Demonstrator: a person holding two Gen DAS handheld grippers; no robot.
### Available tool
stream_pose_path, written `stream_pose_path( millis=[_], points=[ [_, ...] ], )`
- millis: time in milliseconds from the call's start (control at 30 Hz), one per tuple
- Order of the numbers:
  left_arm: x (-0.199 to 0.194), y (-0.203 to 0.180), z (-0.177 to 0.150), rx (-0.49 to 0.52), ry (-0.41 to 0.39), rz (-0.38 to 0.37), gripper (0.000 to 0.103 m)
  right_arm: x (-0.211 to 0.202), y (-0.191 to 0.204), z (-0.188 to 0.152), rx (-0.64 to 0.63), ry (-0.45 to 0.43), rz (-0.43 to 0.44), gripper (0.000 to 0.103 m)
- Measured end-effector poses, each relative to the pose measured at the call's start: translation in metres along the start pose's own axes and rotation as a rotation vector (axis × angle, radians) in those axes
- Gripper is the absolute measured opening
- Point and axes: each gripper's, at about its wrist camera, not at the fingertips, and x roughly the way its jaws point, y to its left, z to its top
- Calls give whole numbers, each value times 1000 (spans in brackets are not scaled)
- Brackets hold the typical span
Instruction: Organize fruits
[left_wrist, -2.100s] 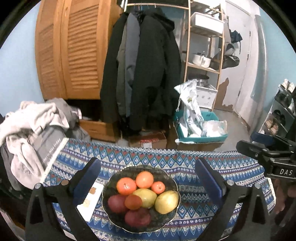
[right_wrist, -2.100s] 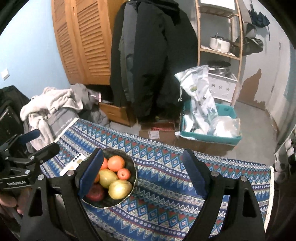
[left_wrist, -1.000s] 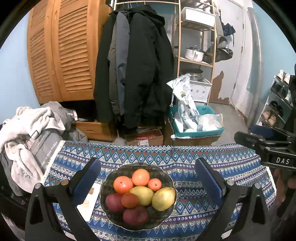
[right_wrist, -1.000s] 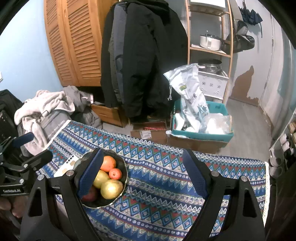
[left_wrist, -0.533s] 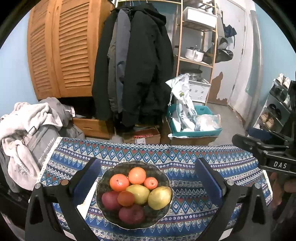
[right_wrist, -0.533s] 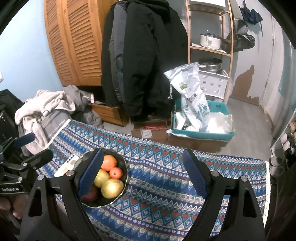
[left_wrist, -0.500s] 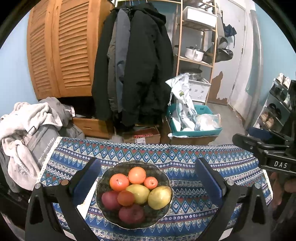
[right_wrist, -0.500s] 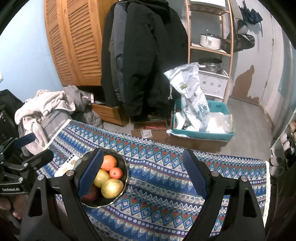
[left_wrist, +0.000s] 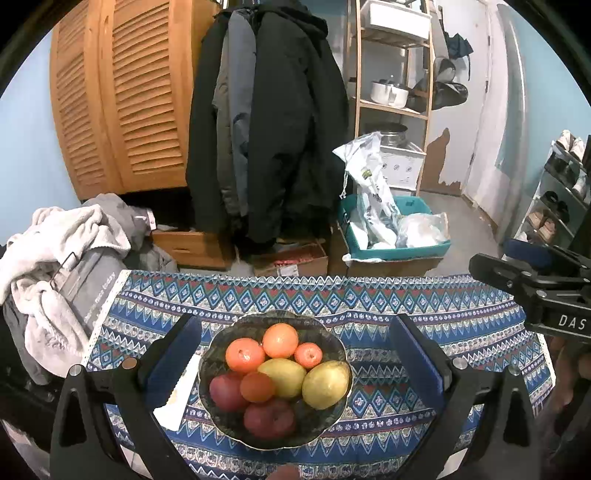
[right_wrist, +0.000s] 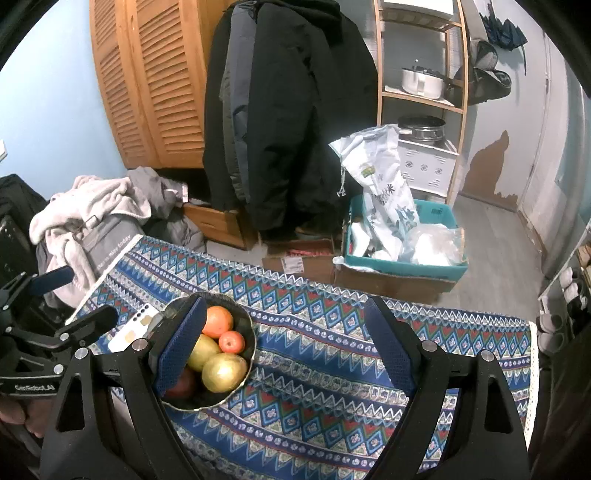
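Observation:
A dark glass bowl (left_wrist: 334, 410) stands on the blue patterned tablecloth (left_wrist: 461, 332) and holds several fruits: oranges (left_wrist: 280, 340), a small tangerine (left_wrist: 308, 355), two yellow pears (left_wrist: 325, 384) and red apples (left_wrist: 269, 417). My left gripper (left_wrist: 293, 358) is open above the bowl, its jaws wide on either side of it, holding nothing. My right gripper (right_wrist: 286, 343) is open and empty over the cloth to the right of the bowl (right_wrist: 248, 354); its left finger (right_wrist: 181, 343) hides part of the fruit.
A white phone (left_wrist: 177, 395) lies left of the bowl, also in the right wrist view (right_wrist: 129, 334). Clothes (left_wrist: 55, 258) are heaped off the table's left end. Beyond the far edge are coats, a wooden wardrobe, a teal bin (left_wrist: 395, 251) and shelves.
Both views have shifted only slightly; the bowl sits a little lower between the left jaws. Both grippers stay open and empty, and no fruit has moved.

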Motion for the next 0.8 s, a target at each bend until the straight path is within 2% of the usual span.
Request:
stream_pose_path(
  millis=[167, 800],
  points=[
    [1, 3, 0, -24, 13, 0, 103, 0, 2, -1, -1, -1, -4, 86],
    [-7, 3, 1, -32, -22, 20, 103, -1, 4, 0, -7, -1, -5, 86]
  ],
)
